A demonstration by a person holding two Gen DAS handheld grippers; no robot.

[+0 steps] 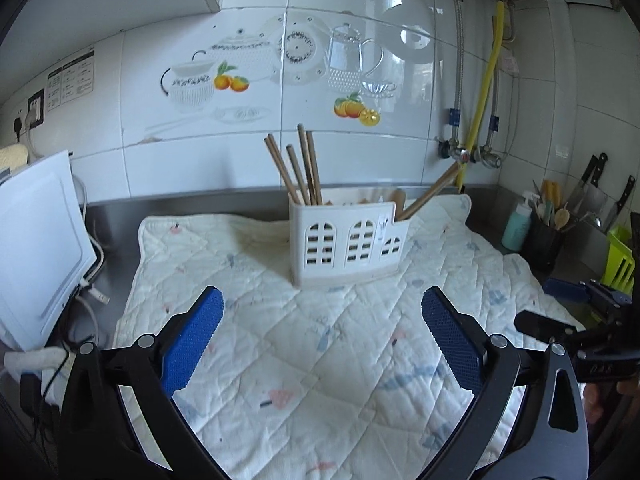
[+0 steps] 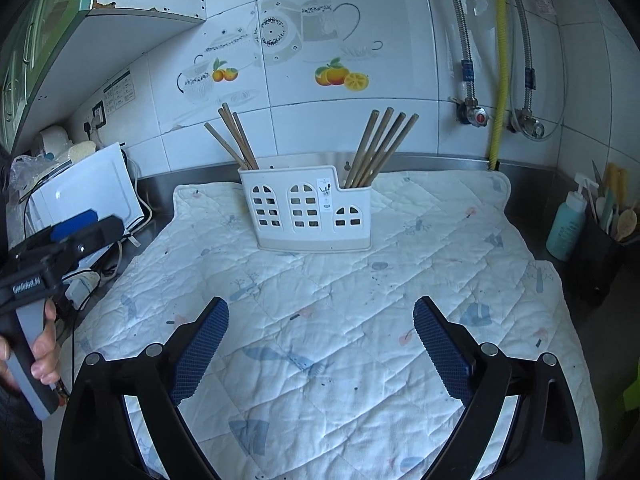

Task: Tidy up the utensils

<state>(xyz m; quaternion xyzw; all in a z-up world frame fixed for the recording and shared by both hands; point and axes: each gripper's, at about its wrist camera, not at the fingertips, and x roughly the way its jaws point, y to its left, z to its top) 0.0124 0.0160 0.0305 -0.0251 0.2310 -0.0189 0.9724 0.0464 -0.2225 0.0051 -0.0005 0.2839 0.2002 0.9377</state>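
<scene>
Chopsticks [image 2: 384, 148] in holder [image 2: 308, 212]; both tools wide open, empty.

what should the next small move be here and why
Probably ease both back and stop. The left hand-held gripper and right hand-held gripper are open and empty, the quilted mat shows no loose utensils, and the chopsticks already stand in the white holder.
</scene>
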